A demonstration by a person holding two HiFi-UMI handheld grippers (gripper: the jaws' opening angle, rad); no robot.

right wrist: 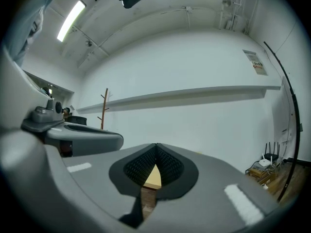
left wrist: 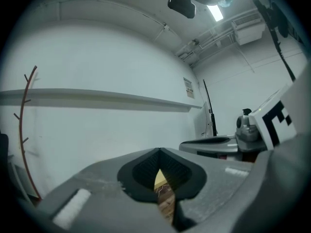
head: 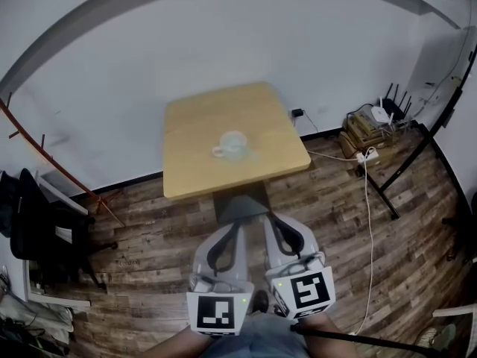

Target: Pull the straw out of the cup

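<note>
A pale cup (head: 232, 145) with its handle to the left stands near the middle of a small square wooden table (head: 194, 170). I cannot make out a straw in it at this distance. Both grippers are held low and close to the body, well short of the table's near edge and pointing level toward it. The left gripper (head: 232, 228) (left wrist: 159, 150) has its jaws together with nothing between them. The right gripper (head: 273, 224) (right wrist: 156, 145) is beside it, jaws also together and empty. Through each jaw gap only a sliver of tabletop and floor shows.
The table stands on a dark pedestal base (head: 240, 203) on a wood-plank floor, against a white wall. A thin wooden coat stand (head: 45, 155) and dark clothing (head: 30, 222) are at the left. A router (head: 384, 114), boxes and cables (head: 369, 200) lie at the right.
</note>
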